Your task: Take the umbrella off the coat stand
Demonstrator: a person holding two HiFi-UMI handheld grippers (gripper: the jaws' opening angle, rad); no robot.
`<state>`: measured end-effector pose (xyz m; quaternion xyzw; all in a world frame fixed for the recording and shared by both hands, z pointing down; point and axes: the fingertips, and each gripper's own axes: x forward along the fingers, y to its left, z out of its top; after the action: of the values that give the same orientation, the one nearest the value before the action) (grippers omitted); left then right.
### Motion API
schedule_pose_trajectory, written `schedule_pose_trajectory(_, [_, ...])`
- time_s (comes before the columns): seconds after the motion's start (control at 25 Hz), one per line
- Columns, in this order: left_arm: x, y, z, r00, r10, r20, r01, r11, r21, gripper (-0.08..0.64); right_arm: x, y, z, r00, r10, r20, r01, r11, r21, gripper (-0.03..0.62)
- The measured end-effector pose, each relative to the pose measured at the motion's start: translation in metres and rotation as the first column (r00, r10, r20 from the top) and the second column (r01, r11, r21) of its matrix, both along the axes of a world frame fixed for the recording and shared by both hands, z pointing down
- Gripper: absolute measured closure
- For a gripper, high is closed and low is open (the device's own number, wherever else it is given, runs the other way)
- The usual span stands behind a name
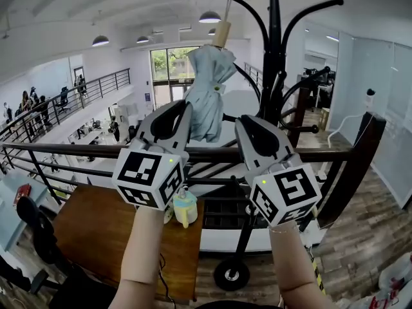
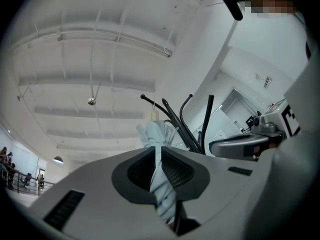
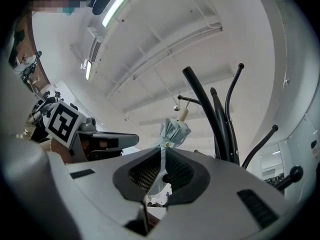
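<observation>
Overhead, the umbrella (image 1: 209, 89) hangs on the coat stand (image 1: 273, 56) — railing (image 1: 64, 147) across below — left tongs (image 1: 185, 106) and right tongs (image 1: 240, 121) clenched.

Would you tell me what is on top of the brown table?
A pale lidded jug stands on the table; the left tongs and forearm cover whatever lies beside it.

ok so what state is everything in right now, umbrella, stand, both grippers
umbrella, folded shut, hanging from a hook of the coat stand
coat stand, upright, umbrella not yet taken off it
left gripper, shut, nothing held, raised beside the umbrella
right gripper, shut, nothing held, raised beside the umbrella
ceiling lamp, lit
</observation>
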<state>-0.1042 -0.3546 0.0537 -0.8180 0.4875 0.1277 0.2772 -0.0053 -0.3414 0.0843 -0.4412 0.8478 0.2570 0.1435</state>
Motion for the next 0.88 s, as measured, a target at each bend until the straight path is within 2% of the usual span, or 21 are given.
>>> schedule_pose_trajectory(0.04, [0.001,-0.002,-0.005,1.000,-0.004,0.011,0.004,1.000,0.004,0.534,0.000,-0.001,0.000,1.000,0.001,0.001,-0.001,1.000,0.001,0.561])
schedule_pose_trajectory(0.12, [0.005,-0.008,-0.011,0.999,0.004,0.047,-0.004,1.000,-0.001,0.441,0.001,-0.003,0.001,1.000,-0.004,0.007,0.004,1.000,-0.001,0.561])
schedule_pose_trajectory(0.16, [0.007,-0.011,-0.014,0.998,0.007,0.064,-0.006,1.000,-0.005,0.419,0.001,-0.004,0.001,1.000,-0.008,0.011,0.008,1.000,-0.002,0.561])
schedule_pose_trajectory(0.44, [0.016,-0.029,-0.035,0.992,0.013,0.125,-0.007,0.999,-0.047,0.307,0.004,-0.014,-0.001,1.000,-0.017,0.017,0.017,1.000,-0.001,0.561])
schedule_pose_trajectory(0.56, [0.023,-0.037,-0.039,0.990,0.057,0.132,-0.045,0.995,-0.091,0.291,0.007,-0.017,-0.001,1.000,-0.017,0.021,0.017,1.000,0.006,0.561])
schedule_pose_trajectory(0.68, [0.030,-0.045,-0.037,0.984,0.102,0.143,-0.078,0.983,-0.166,0.285,0.007,-0.019,0.002,0.999,-0.026,0.020,0.026,1.000,0.010,0.561])
schedule_pose_trajectory(0.88, [0.029,-0.060,-0.036,0.982,0.123,0.144,-0.085,0.966,-0.245,0.278,0.005,-0.022,0.006,0.999,-0.040,0.014,0.040,0.999,0.005,0.561])
